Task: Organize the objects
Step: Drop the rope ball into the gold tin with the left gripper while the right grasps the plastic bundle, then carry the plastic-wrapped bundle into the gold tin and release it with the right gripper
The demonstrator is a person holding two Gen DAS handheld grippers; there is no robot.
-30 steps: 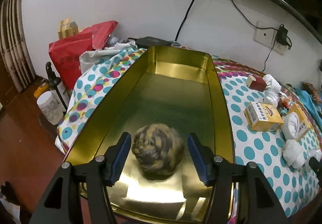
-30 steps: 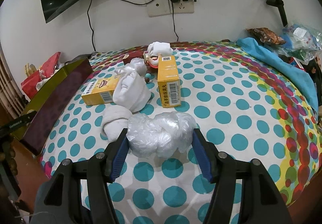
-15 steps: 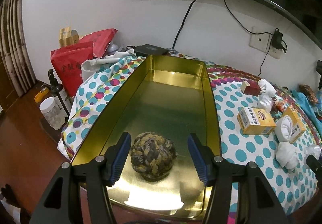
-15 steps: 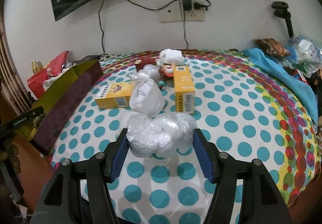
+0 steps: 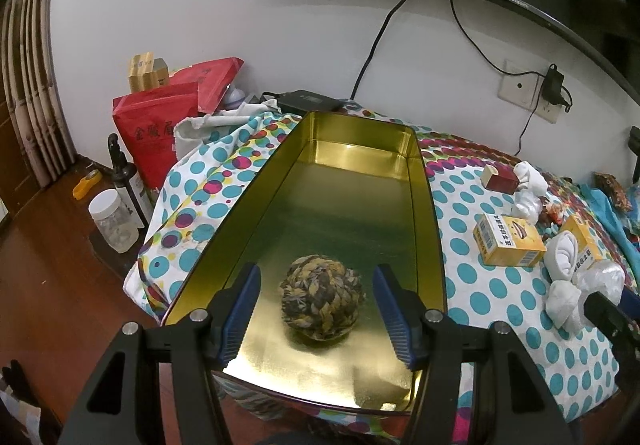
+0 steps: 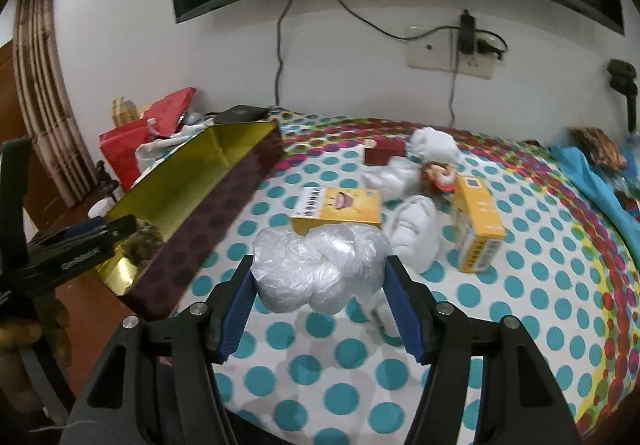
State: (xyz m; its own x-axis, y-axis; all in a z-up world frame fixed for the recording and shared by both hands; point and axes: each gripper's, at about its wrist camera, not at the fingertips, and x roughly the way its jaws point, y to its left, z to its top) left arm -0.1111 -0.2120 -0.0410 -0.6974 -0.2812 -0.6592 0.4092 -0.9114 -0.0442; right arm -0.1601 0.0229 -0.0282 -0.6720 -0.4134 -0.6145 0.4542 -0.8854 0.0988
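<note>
A long gold tin box (image 5: pixel 428 213) lies on the polka-dot bed at its left edge; it also shows in the right wrist view (image 6: pixel 208 241). A brown-and-yellow braided ball (image 5: pixel 322 298) rests on the tin's near floor. My left gripper (image 5: pixel 318 307) is open above and behind the ball, not touching it. My right gripper (image 6: pixel 320 285) is shut on a crumpled white plastic bag (image 6: pixel 316 269) and holds it above the bed, right of the tin. The bag also shows in the left wrist view (image 5: pixel 602 279).
On the bed lie two yellow boxes (image 6: pixel 340 207) (image 6: pixel 478 223), white rolled cloths (image 6: pixel 414 231), a dark red box (image 6: pixel 384 154) and a small figurine (image 6: pixel 438 175). Red bags (image 5: pixel 156 133), a bottle and a jar (image 5: pixel 112 221) stand left of the bed. A blue cloth (image 6: pixel 592 181) lies at the right.
My left gripper has pulled back and up from the ball, which stays in the tin. My right gripper has lifted the plastic bag off the bed and moved left toward the tin.
</note>
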